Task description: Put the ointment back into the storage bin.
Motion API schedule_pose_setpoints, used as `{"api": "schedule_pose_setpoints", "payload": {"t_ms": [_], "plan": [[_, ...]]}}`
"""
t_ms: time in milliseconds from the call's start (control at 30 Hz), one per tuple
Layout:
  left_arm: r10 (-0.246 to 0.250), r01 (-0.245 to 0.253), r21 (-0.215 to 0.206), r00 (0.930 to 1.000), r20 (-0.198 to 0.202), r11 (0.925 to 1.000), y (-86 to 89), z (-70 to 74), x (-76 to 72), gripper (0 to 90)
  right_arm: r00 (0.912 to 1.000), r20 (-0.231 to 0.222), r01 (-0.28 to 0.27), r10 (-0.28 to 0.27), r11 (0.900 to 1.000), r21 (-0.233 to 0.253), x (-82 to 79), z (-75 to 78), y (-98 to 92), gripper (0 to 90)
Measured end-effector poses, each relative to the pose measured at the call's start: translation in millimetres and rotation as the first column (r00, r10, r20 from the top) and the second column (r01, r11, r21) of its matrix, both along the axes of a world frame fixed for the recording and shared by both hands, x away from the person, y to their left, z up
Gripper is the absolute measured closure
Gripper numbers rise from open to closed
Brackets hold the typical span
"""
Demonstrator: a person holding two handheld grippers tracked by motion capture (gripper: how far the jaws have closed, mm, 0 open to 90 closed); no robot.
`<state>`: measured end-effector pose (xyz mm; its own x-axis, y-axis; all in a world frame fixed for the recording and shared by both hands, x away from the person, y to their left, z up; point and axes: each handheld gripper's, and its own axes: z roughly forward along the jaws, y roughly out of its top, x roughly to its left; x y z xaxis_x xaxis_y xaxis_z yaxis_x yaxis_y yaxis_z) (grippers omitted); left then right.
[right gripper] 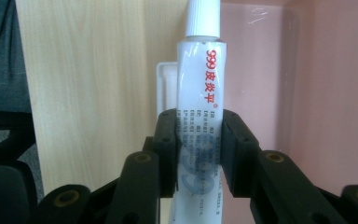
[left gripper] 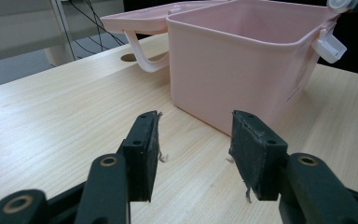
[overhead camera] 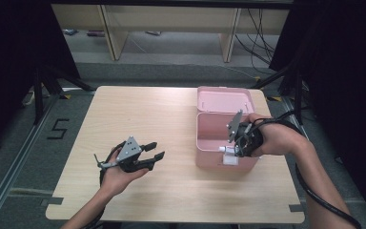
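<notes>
Pink box (overhead camera: 219, 138): open on my bench (overhead camera: 138, 119), lid (overhead camera: 224, 98) tipped back behind it.
White tube (right gripper: 199, 93): clamped in my right hand-held gripper (right gripper: 199, 154), cap pointing away, at the box's front rim beside the white latch (overhead camera: 229, 157).
Left hand-held gripper (left gripper: 193, 149): jaws apart, holding nothing, low over the bench, well apart from the box's left side.

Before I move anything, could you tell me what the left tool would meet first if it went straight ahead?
Probably the near wall of the open pink plastic box: the open left tool points at it across bare table.
</notes>
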<state>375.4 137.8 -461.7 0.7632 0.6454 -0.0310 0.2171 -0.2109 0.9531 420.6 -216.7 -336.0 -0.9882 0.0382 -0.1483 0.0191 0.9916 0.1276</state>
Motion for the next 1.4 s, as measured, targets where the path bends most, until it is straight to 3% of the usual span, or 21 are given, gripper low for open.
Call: {"api": "schedule_pose_setpoints", "payload": {"t_ms": [33,100,133,167,200,267,333,367,400,467,500,533,567,633,700,733,800,833,933,1133,1400], "plan": [[0.0,0.0,0.0,1.0,0.0,1.0,0.0,0.1,0.0,51.4,0.9987,-0.013,0.049,-0.05,0.999,-0.016,-2.8,0.9,0.2,71.2],[-0.001,0.001,0.001,1.0,0.001,1.0,0.1,0.2,0.1,51.4,0.9999,-0.004,0.017,-0.017,1.0,0.001,0.0,0.4,0.5,71.2],[0.001,-0.001,0.003,1.0,0.0,1.0,0.2,0.4,-0.1,51.4,0.9978,-0.01,0.066,-0.066,0.998,-0.015,-2.0,1.6,0.5,71.2],[0.005,-0.005,0.01,1.0,-0.002,0.9999,0.8,1.1,-0.4,51.4,0.998,-0.014,0.061,-0.061,0.998,-0.015,-0.5,2.2,1.5,71.1],[0.005,-0.005,0.012,1.0,-0.004,0.9999,1.1,1.4,-0.3,51.4,0.9999,0.008,-0.008,0.008,1.0,-0.008,4.6,2.2,2.2,71.2],[0.006,-0.006,0.01,1.0,-0.003,0.9999,1.2,1.8,-0.4,51.4,0.9988,-0.004,0.048,-0.049,0.999,-0.02,2.6,3.1,2.5,71.1],[0.006,-0.006,0.01,1.0,-0.004,0.9999,1.2,1.9,-0.4,51.4,0.9994,0.003,0.034,-0.034,0.999,-0.013,3.6,3.2,2.9,71.1],[0.007,-0.007,0.01,1.0,-0.003,0.9999,1.3,2.0,-0.4,51.4,0.9983,-0.004,0.058,-0.058,0.998,-0.027,3.1,3.8,3.0,71.2],[0.007,-0.007,0.01,1.0,-0.004,0.9999,1.4,2.0,-0.2,51.4,1.0,0.0,0.004,-0.004,1.0,-0.006,8.0,2.8,3.7,71.1],[0.007,-0.007,0.011,1.0,-0.003,0.9999,1.4,1.9,0.2,51.4,1.0,0.007,-0.004,0.005,1.0,-0.016,10.4,2.8,3.8,71.2],[0.007,-0.007,0.011,1.0,-0.003,0.9999,1.4,1.9,0.2,51.4,1.0,0.002,-0.002,0.002,1.0,-0.012,10.7,2.4,4.0,71.1],[0.007,-0.007,0.011,1.0,-0.004,0.9999,1.2,2.0,0.1,51.4,0.9983,-0.004,0.058,-0.058,0.998,-0.03,8.1,3.1,3.8,71.1],[0.006,-0.006,0.012,1.0,-0.003,0.9999,1.1,2.1,0.1,51.4,0.9997,-0.001,0.022,-0.023,0.999,-0.029,10.8,2.8,4.2,71.2],[0.005,-0.005,0.012,1.0,-0.002,0.9999,1.0,2.2,0.1,51.4,0.9984,-0.005,0.056,-0.056,0.998,-0.032,10.1,3.1,4.7,71.1],[0.006,-0.006,0.011,1.0,-0.003,0.9999,0.9,2.2,0.2,51.4,0.9997,-0.001,0.022,-0.022,0.999,-0.023,13.5,2.7,5.9,71.1],[0.006,-0.006,0.011,1.0,-0.003,0.9999,0.9,2.2,0.2,51.4,0.9985,-0.004,0.054,-0.055,0.998,-0.04,12.0,3.6,6.0,71.1],[0.005,-0.005,0.013,1.0,-0.003,0.9999,1.0,2.2,0.1,51.4,0.999,-0.001,0.045,-0.045,0.998,-0.037,14.0,3.7,7.0,71.1],[0.005,-0.005,0.013,1.0,-0.003,0.9999,1.0,2.2,0.1,51.4,1.0,0.003,-0.002,0.002,0.999,-0.034,17.6,3.4,8.1,71.2],[0.008,-0.008,0.011,1.0,-0.001,0.9999,1.7,2.3,0.3,51.4,0.9989,-0.001,0.048,-0.048,0.998,-0.045,16.3,4.1,8.9,71.1],[0.006,-0.006,0.008,1.0,-0.005,0.9999,1.4,1.5,0.2,51.4,0.9999,0.003,0.015,-0.015,0.999,-0.046,21.0,3.9,10.5,71.1],[0.006,-0.006,0.01,1.0,-0.004,0.9999,0.8,1.8,0.3,51.4,0.9995,0.006,0.032,-0.031,0.998,-0.053,22.7,2.6,10.4,71.1]]}}
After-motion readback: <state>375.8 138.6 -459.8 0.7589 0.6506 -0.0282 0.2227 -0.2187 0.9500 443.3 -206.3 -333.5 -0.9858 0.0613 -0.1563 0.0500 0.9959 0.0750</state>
